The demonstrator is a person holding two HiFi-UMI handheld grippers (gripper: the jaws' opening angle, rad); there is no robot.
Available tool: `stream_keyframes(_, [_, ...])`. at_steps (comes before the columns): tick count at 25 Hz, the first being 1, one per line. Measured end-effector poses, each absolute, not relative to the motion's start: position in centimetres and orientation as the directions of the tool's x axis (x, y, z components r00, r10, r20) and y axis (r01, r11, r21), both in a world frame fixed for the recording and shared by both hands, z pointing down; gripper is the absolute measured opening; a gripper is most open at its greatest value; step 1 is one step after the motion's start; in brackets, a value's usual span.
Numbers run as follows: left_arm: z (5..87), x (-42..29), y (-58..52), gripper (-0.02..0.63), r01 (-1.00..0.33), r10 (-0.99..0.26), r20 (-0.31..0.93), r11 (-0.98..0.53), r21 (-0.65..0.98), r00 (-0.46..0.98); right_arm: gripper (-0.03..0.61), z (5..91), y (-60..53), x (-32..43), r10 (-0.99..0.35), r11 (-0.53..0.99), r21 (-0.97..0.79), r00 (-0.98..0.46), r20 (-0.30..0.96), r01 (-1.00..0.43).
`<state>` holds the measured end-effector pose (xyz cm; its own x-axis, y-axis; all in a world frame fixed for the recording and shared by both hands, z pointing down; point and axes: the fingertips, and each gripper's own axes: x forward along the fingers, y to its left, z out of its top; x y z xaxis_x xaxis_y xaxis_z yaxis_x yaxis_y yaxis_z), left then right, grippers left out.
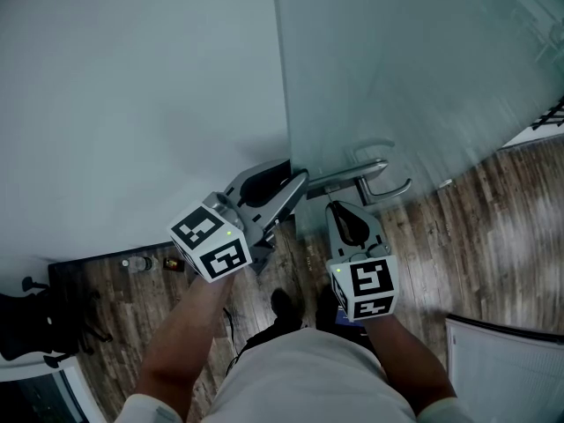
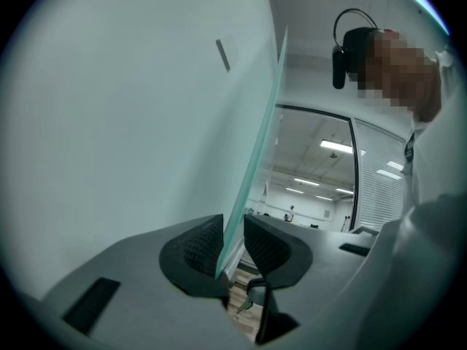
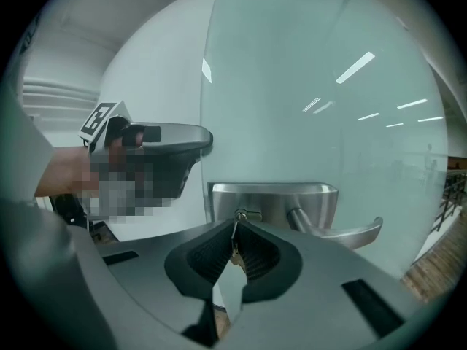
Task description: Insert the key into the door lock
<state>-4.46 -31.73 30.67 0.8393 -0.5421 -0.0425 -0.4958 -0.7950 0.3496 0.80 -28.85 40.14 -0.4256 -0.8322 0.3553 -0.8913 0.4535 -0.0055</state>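
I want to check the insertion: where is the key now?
In the right gripper view, the key is pinched in the right gripper, its tip at the keyhole of the lock plate, left of the handle.

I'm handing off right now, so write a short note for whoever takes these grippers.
Left gripper: clamped on the glass door at its edge.
Right gripper: shut on the key, its tip at the lock cylinder in the steel plate, beside the lever handle.
Done: key lined up with the keyhole; how deep it sits cannot be told.
To do: push the key fully in.
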Motion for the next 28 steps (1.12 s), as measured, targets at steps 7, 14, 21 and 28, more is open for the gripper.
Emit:
stream_keyframes(7, [30.6, -4.5, -31.7, 0.096, -0.487, -0.534, -0.044, -0.799, 0.353, 0.844, 0.023, 40.0, -30.4, 0.4, -0.827, 0.443, -0.095, -0.448, 0.339, -0.891])
stream_keyframes(14, [30.8, -4.4, -31.7, 0.095, -0.484, -0.528, -0.038, -0.803, 0.348, 0.848, 0.023, 40.1, -30.5, 0.4, -0.836, 0.443, -0.083, -0.445, 0.322, -0.893])
stream_keyframes(21, [30.6, -4.5, -31.7, 0.095, -0.501, -0.546, -0.042, -0.795, 0.343, 0.837, 0.023, 40.0, -30.5, 0.3, -0.838, 0.440, -0.081, -0.441, 0.322, -0.894])
stream_keyframes(28, [30.5, -4.5, -31.7, 0.097, -0.508, -0.551, -0.050, -0.798, 0.324, 0.833, 0.025, 39.9, -30.6, 0.2, -0.833, 0.449, -0.077, -0.448, 0.324, -0.890])
